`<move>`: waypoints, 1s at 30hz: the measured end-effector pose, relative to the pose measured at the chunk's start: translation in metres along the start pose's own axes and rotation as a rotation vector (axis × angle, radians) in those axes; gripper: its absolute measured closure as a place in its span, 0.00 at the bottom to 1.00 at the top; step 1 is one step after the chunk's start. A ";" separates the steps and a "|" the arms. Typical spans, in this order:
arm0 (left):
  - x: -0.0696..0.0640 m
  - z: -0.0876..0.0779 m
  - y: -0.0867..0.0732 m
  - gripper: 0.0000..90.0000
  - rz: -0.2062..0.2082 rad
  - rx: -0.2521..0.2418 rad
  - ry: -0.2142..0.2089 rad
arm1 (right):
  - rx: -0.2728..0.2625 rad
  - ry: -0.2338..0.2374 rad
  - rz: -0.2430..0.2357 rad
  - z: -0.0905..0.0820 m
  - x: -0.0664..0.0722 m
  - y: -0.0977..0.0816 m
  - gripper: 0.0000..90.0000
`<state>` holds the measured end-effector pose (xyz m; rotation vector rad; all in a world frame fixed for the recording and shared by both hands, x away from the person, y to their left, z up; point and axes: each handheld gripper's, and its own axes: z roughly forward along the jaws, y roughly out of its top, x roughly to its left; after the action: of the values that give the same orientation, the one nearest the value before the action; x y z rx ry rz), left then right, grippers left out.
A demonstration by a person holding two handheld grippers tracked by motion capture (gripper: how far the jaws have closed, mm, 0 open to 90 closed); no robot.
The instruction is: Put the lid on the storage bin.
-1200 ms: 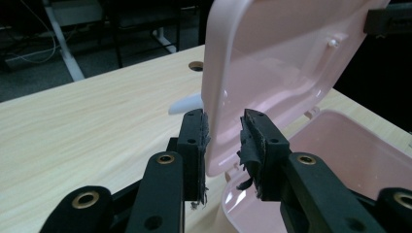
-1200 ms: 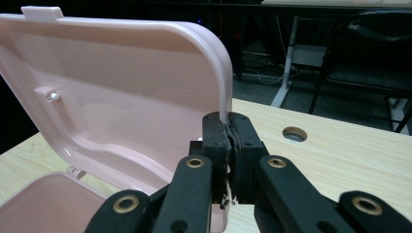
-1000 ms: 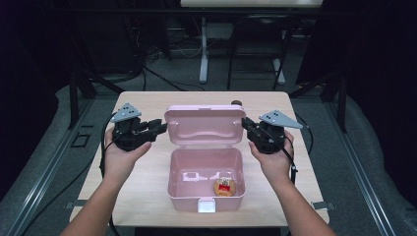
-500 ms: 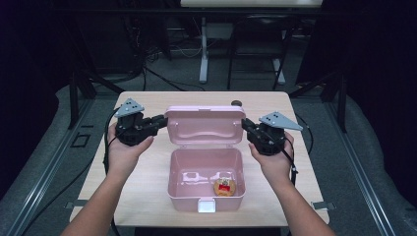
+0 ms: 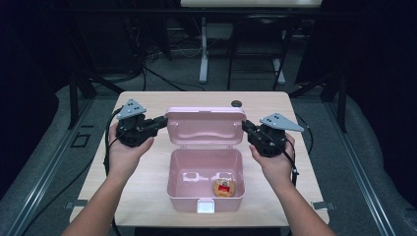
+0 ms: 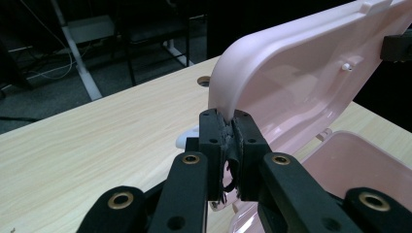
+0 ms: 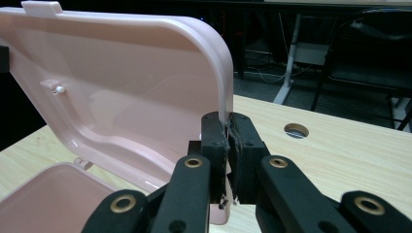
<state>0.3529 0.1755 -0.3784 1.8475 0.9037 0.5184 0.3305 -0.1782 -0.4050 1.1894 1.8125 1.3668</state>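
Pale wood bench [image 5: 147, 191] carries a pink box [image 5: 205, 189] near the front edge, a small round item [image 5: 224, 187] inside (too blurred to name). Behind, its lid [image 5: 205, 127] stands raised; the left gripper [image 5: 158, 122], jaws just closing, pinches one side edge, the right gripper [image 5: 246, 126] clamps the other.

Black claws [image 5: 158, 123], brass screws, grey plates

Pale wooden table [image 5: 147, 172], round cable hole [image 5: 237, 103] near far edge; resting on it, open pink box [image 5: 205, 196], lid raised, small round item [image 5: 224, 187] inside.
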 end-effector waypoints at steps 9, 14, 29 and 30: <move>-0.004 -0.005 -0.004 0.94 0.003 -0.003 -0.007 | 0.004 0.006 -0.004 -0.005 0.002 -0.002 0.94; -0.005 -0.008 -0.005 0.94 0.009 -0.005 -0.011 | 0.008 0.012 -0.004 -0.008 0.003 -0.003 0.94; -0.010 -0.016 -0.013 0.94 0.014 -0.011 -0.030 | 0.028 0.028 0.009 -0.016 0.006 -0.009 0.93; -0.010 -0.016 -0.013 0.94 0.015 -0.011 -0.033 | 0.029 0.030 0.010 -0.017 0.005 -0.010 0.93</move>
<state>0.3304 0.1802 -0.3827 1.8487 0.8644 0.4998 0.3111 -0.1814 -0.4085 1.2010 1.8555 1.3752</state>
